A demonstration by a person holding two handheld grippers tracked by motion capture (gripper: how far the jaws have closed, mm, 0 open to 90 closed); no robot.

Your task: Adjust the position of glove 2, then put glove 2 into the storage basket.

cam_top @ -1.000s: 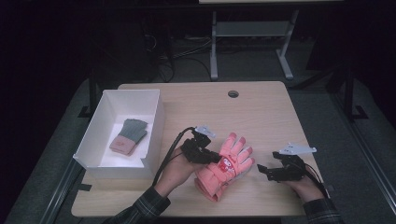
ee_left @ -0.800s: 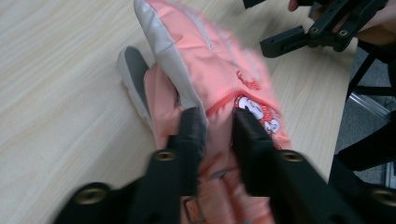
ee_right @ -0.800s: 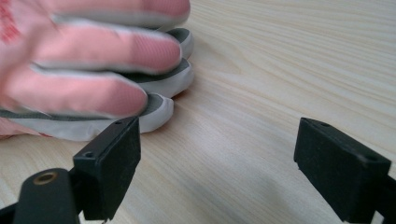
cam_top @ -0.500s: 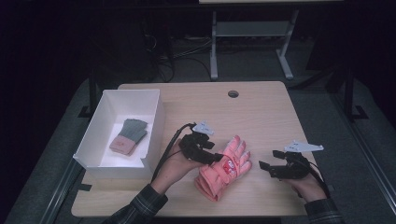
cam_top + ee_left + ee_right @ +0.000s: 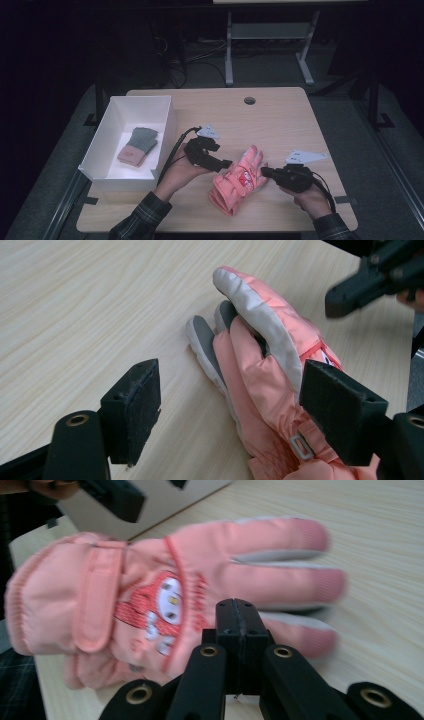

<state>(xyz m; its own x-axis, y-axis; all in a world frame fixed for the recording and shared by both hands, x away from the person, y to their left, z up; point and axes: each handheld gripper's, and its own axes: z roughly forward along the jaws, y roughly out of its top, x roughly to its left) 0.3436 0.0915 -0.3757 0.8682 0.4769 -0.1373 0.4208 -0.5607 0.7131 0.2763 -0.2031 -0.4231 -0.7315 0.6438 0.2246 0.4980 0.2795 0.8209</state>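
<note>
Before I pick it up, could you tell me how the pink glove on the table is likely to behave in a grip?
The pink glove looks padded and quilted, so it will probably squash under the pads and sag from wherever it is pinched. Its fabric looks smooth, so a shallow grip might slip. It lies flat on the table, so it should slide rather than roll if pushed.

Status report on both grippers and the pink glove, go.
Left gripper open, jaws just opened, either side of the pink glove. Right gripper shut, just closed, empty, at the glove's fingers. Glove flat on table. White box clear at left.
</note>
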